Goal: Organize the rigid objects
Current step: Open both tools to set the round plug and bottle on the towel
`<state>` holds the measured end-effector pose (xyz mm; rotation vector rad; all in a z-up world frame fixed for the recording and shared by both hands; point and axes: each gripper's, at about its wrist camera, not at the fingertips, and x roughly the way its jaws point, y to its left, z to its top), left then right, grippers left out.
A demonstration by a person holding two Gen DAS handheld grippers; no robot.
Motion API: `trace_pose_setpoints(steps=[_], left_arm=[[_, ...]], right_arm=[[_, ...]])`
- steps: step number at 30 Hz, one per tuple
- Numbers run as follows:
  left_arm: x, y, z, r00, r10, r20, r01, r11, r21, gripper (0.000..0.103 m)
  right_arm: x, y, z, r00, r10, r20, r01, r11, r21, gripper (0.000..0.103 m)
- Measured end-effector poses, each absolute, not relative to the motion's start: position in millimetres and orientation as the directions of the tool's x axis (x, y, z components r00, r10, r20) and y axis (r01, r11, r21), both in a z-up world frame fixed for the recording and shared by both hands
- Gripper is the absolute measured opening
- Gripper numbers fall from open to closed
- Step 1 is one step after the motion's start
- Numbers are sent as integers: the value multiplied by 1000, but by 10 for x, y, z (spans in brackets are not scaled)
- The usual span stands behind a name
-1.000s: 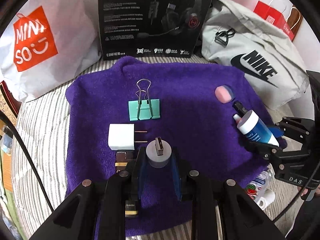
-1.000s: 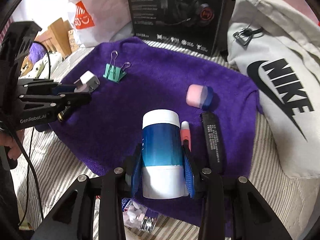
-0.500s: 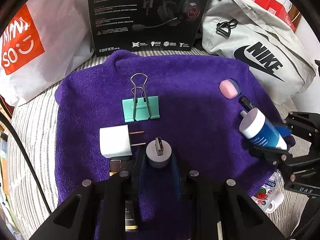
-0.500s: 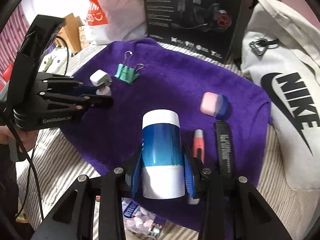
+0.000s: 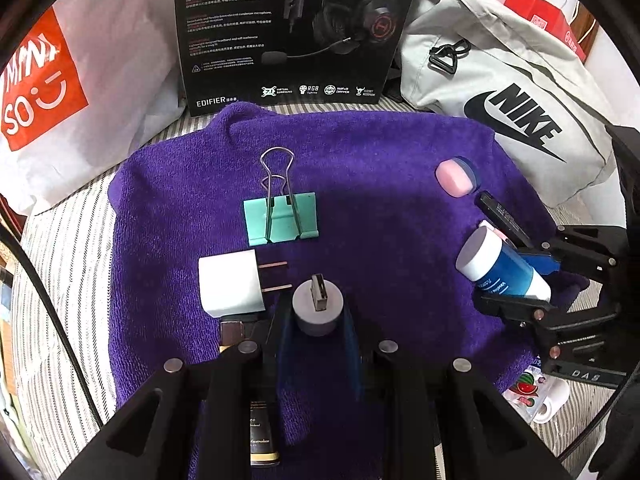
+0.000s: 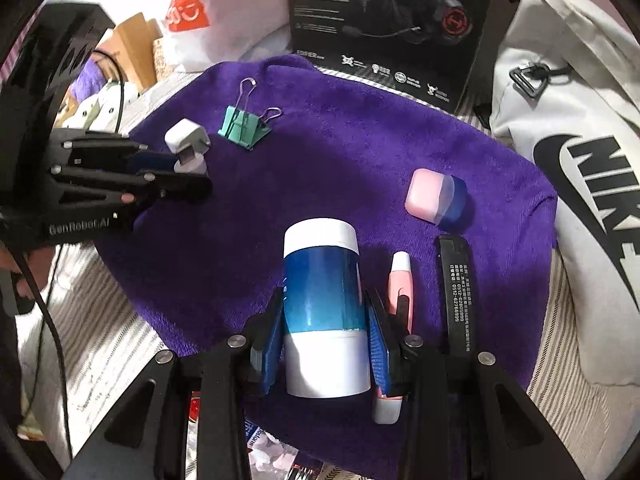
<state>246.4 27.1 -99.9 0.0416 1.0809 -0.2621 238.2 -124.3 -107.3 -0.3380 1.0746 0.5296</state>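
On a purple towel (image 5: 380, 152) lie a teal binder clip (image 5: 282, 218), a white plug adapter (image 5: 232, 284), a pink and blue case (image 5: 454, 177), a black stick (image 6: 456, 280) and a pink pen (image 6: 398, 280). My left gripper (image 5: 316, 312) is shut on a grey USB dongle (image 5: 318, 307), right of the adapter. My right gripper (image 6: 324, 320) is shut on a blue bottle with a white cap (image 6: 322, 292), held over the towel's right edge beside the pen. In the left wrist view the bottle (image 5: 500, 268) points left.
A black headset box (image 5: 292, 28) stands behind the towel, with a white Miniso bag (image 5: 72, 80) to its left and a grey Nike bag (image 5: 512, 88) to its right. A dark tube (image 5: 262, 436) lies under my left gripper. Small packets (image 5: 532, 396) rest off the towel's right corner.
Both grippers have shifted slightly forward over the towel, each keeping its hold. The bottle has tilted more to the left in the left wrist view.
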Motion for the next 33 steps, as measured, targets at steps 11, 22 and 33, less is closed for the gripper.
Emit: trace_pose_setpoints(steps=[11, 22, 33], left_arm=[[2372, 203, -1012, 458, -183, -870, 245, 967, -75, 32], [2232, 180, -991, 438, -204, -875, 242, 965, -103, 45], [1918, 117, -724, 471, -212, -856, 230, 967, -112, 54]], right_arm=[[2405, -1247, -1055, 343, 241, -908, -580, 815, -2, 41], [2325, -1349, -985, 321, 193, -927, -518, 856, -1, 52], [1926, -1672, -622, 375, 151, -915, -437, 899, -31, 63]])
